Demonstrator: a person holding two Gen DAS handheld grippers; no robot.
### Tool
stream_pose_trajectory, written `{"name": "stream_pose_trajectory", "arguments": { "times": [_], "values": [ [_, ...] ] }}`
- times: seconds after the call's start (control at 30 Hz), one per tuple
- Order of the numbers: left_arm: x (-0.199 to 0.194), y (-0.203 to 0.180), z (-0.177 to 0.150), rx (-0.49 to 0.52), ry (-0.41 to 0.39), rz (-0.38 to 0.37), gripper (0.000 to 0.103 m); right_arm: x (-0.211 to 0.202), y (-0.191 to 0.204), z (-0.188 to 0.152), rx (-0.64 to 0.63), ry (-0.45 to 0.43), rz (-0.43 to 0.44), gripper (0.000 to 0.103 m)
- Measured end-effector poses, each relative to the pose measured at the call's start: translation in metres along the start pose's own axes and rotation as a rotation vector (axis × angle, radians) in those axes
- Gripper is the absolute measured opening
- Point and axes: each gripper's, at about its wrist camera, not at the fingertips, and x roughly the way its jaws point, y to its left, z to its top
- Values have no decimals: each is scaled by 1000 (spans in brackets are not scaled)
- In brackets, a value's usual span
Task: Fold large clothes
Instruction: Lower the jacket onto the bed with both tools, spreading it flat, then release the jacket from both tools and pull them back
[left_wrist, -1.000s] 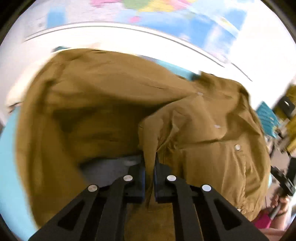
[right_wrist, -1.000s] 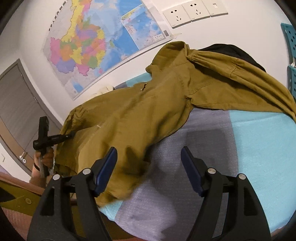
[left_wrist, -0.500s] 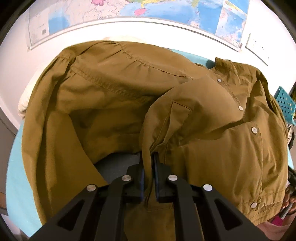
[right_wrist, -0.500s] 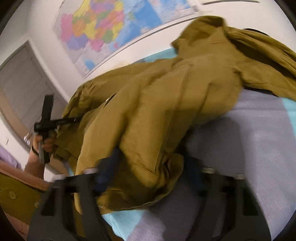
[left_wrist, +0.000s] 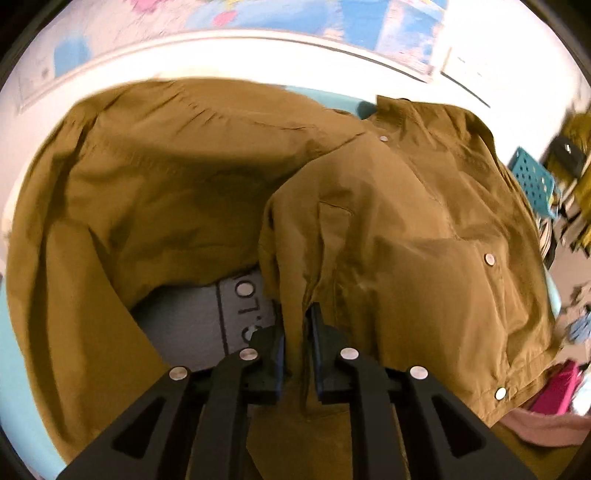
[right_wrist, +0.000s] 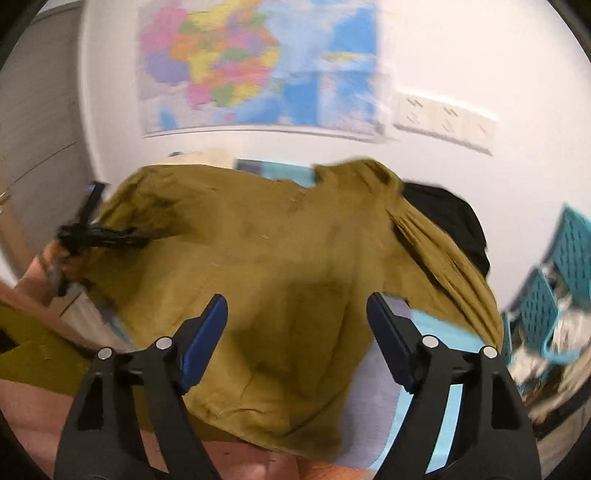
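Two grippers are mine. My left gripper has its blue pads nearly together on a pinch of the mustard-brown cotton jacket with silver snap buttons; its jaws have just been easing open a little, with the cloth between them and not yet let go. My right gripper has just sprung its jaws wide and holds nothing, hanging above the jacket's back panel.

That jacket lies spread over a grey and turquoise foam mat, one front panel drawn across the body toward its middle. I judge this the first lengthwise fold: the left side is being laid down, and next my free right gripper must find a hem or sleeve to bring over.

On the mat near my left pads I read dark printed characters, something like "0.7 S", partly hidden. A coloured wall map hangs behind, too blurred to read.
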Motion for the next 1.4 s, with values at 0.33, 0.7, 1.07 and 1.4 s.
{"name": "stream_pose_trajectory", "arguments": {
  "times": [0.33,0.7,1.07,1.4],
  "values": [
    [3,-13,-1,65,14,40,22,61,-54,-90,350,119,90,70],
    [-18,-26,-21,128,-6,-2,20,12,-67,-81,319,47,116,5],
    [-56,-63,-32,292,-150,-1,49,18,14,-54,4,9,175,55],
    [-15,-93,-41,352,-39,-98,49,90,118,-79,-417,150,296,56]
  ]
}}
